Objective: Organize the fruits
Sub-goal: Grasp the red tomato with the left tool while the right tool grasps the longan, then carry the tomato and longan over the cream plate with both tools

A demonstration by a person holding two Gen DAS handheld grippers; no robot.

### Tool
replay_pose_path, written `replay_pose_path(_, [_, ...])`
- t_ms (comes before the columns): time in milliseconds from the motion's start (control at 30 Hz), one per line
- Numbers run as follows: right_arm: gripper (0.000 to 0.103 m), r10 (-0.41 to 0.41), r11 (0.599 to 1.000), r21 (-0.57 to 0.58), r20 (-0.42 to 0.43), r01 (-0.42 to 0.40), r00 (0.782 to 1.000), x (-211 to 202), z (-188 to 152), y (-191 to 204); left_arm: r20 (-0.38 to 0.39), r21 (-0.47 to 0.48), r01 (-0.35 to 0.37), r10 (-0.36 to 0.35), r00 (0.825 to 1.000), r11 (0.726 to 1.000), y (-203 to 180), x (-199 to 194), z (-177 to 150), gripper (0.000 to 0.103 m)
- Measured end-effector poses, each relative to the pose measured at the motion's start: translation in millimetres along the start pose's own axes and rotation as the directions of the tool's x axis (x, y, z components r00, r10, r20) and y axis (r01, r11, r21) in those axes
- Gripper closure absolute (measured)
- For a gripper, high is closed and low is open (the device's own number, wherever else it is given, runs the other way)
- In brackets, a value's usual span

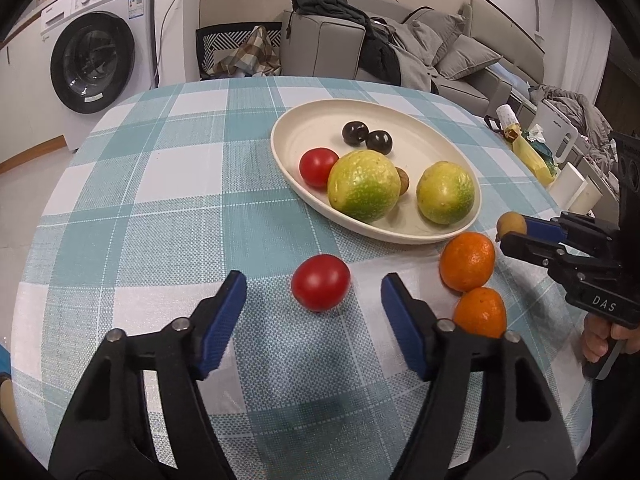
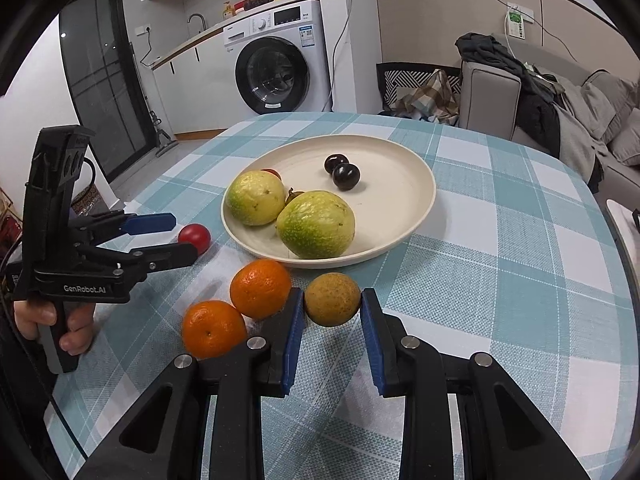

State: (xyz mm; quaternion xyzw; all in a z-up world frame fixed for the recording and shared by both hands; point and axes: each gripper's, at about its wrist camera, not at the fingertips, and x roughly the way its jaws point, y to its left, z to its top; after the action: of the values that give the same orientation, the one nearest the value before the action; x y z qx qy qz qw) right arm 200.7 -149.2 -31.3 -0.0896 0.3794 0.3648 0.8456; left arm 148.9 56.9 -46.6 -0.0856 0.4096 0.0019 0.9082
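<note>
A cream oval plate point(image 1: 288, 120) point(image 2: 400, 152) holds two green-yellow fruits point(image 1: 364, 186) point(image 2: 316, 224), a red tomato point(image 1: 318, 167), two dark plums point(image 1: 355, 133) point(image 2: 346, 176) and a small brown fruit. A loose red tomato point(image 1: 321, 282) point(image 2: 195, 237) lies on the cloth between the fingers of my open left gripper point(image 1: 314, 288) point(image 2: 182, 236). Two oranges point(image 1: 467, 261) point(image 2: 260, 289) lie in front of the plate. My right gripper point(image 2: 332, 300) point(image 1: 505, 232) is shut on a small brown fruit point(image 2: 333, 299) point(image 1: 511, 224), low over the cloth.
The round table has a teal and white checked cloth point(image 1: 160, 208) point(image 2: 500, 264). A washing machine point(image 1: 94, 40) point(image 2: 280, 64), a chair point(image 2: 416, 84) and a grey sofa with clothes point(image 1: 400, 48) stand beyond it. A yellow bag and boxes point(image 1: 532, 152) sit off the right edge.
</note>
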Motion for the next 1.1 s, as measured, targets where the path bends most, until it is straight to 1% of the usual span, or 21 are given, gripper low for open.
replay_pose_path(33, [0.074, 0.001, 1.0, 0.0, 0.0, -0.001, 1.0, 0, 0, 0, -0.005, -0.001, -0.001, 0.001, 1.0, 1.0, 0, 1, 0, 0.042])
replay_pose_path(67, [0.074, 0.0, 1.0, 0.001, 0.001, 0.0, 1.0, 0, 0, 0, -0.012, 0.0, -0.006, 0.006, 1.0, 1.0, -1, 3, 0, 0.048])
replay_pose_path(200, [0.074, 0.002, 1.0, 0.001, 0.0, -0.002, 1.0, 0, -1, 0, -0.027, 0.01, 0.001, -0.001, 1.0, 1.0, -3, 9, 2, 0.057])
replay_pose_path(233, [0.074, 0.001, 1.0, 0.0, -0.001, -0.001, 1.0, 0, -1, 0, -0.031, 0.01, 0.006, -0.006, 1.0, 1.0, -4, 10, 3, 0.061])
replay_pose_path(333, [0.074, 0.001, 1.0, 0.001, 0.0, -0.001, 1.0, -1, -1, 0, -0.035, 0.017, 0.012, -0.011, 0.999, 1.0, -5, 12, 4, 0.076])
replay_pose_path(667, [0.074, 0.0, 1.0, 0.009, 0.014, 0.0, 1.0, -4, -1, -1, 0.009, 0.016, 0.027, -0.027, 1.0, 1.0, -4, 3, 5, 0.076])
replay_pose_path(733, [0.074, -0.001, 1.0, 0.013, 0.022, 0.001, 1.0, -5, 0, -2, 0.027, 0.014, 0.036, -0.037, 0.999, 0.999, -4, -2, 5, 0.076])
replay_pose_path(900, [0.074, 0.004, 0.999, 0.033, 0.058, -0.005, 0.998, -10, 3, -4, 0.101, 0.022, 0.056, -0.058, 0.993, 0.998, -8, -21, 9, 0.076])
replay_pose_path(1100, [0.074, -0.016, 0.999, 0.047, 0.102, 0.012, 0.995, -17, 11, -4, 0.134, 0.039, 0.064, -0.069, 0.989, 0.997, -18, -36, 14, 0.076])
